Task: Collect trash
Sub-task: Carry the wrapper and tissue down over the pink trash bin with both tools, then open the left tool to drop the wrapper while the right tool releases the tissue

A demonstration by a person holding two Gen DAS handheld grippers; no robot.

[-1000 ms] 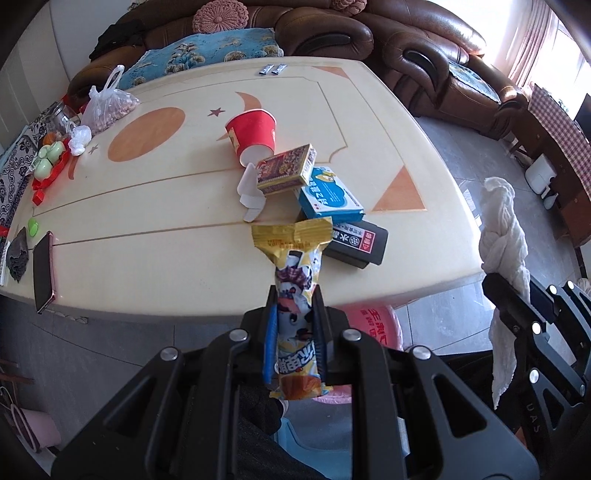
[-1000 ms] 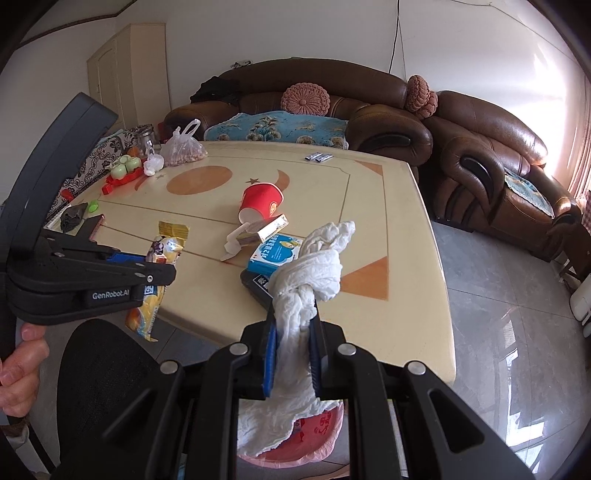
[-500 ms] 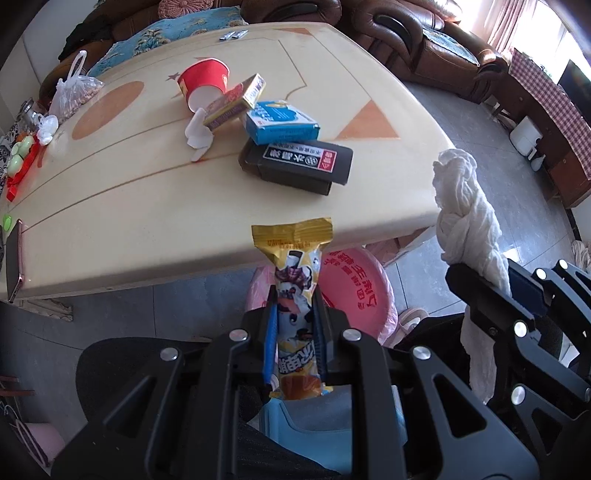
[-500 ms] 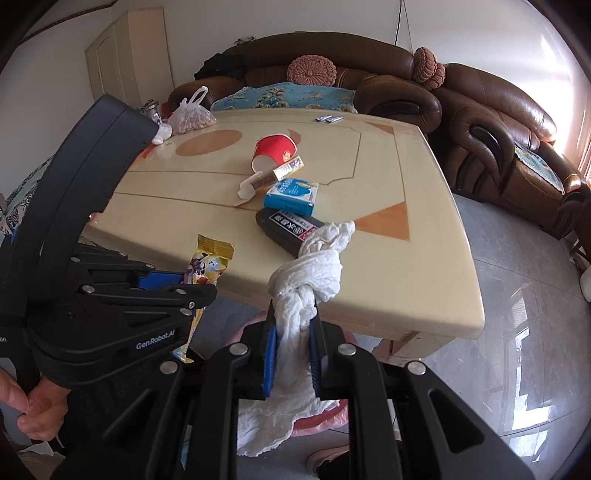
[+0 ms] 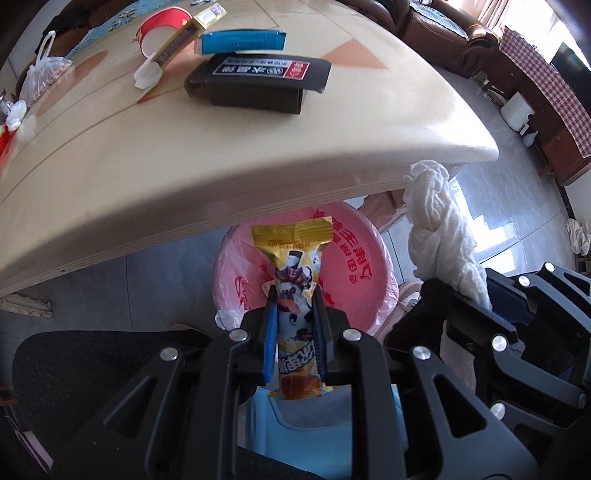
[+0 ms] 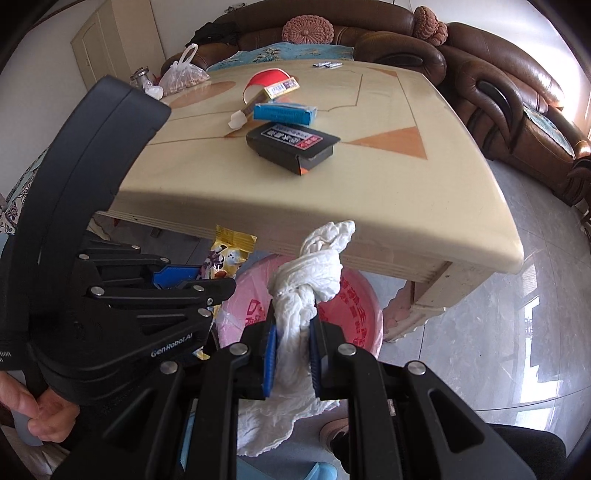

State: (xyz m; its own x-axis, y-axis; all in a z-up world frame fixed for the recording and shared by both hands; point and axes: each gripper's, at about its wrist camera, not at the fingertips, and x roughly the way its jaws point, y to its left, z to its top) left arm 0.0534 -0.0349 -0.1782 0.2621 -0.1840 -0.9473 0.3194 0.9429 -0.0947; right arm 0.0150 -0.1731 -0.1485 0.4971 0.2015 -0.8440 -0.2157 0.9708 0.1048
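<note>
My left gripper (image 5: pixel 294 295) is shut on a yellow snack wrapper (image 5: pixel 293 266), which it holds above a pink-lined trash bin (image 5: pixel 354 280) under the table's near edge. My right gripper (image 6: pixel 293 314) is shut on a knotted white tissue wad (image 6: pixel 314 273), also above the pink bin (image 6: pixel 351 314). In the right wrist view the left gripper (image 6: pixel 207 284) hangs at the left with the wrapper (image 6: pixel 229 254) sticking up from it. In the left wrist view the tissue wad (image 5: pixel 436 225) and right gripper body show at the right.
On the cream table (image 5: pixel 147 158) lie a black box (image 5: pixel 258 81), a blue box (image 5: pixel 243 40), a narrow yellow box (image 5: pixel 184 40), a tipped red paper cup (image 5: pixel 162 29) and a plastic bag (image 5: pixel 40 74). Brown sofas (image 6: pixel 498 92) stand behind. A hand (image 6: pixel 33 417) grips the left gripper.
Both grippers have sunk from above the tabletop to below its edge, over the pink bin. Each keeps its hold on the wrapper and the tissue.
</note>
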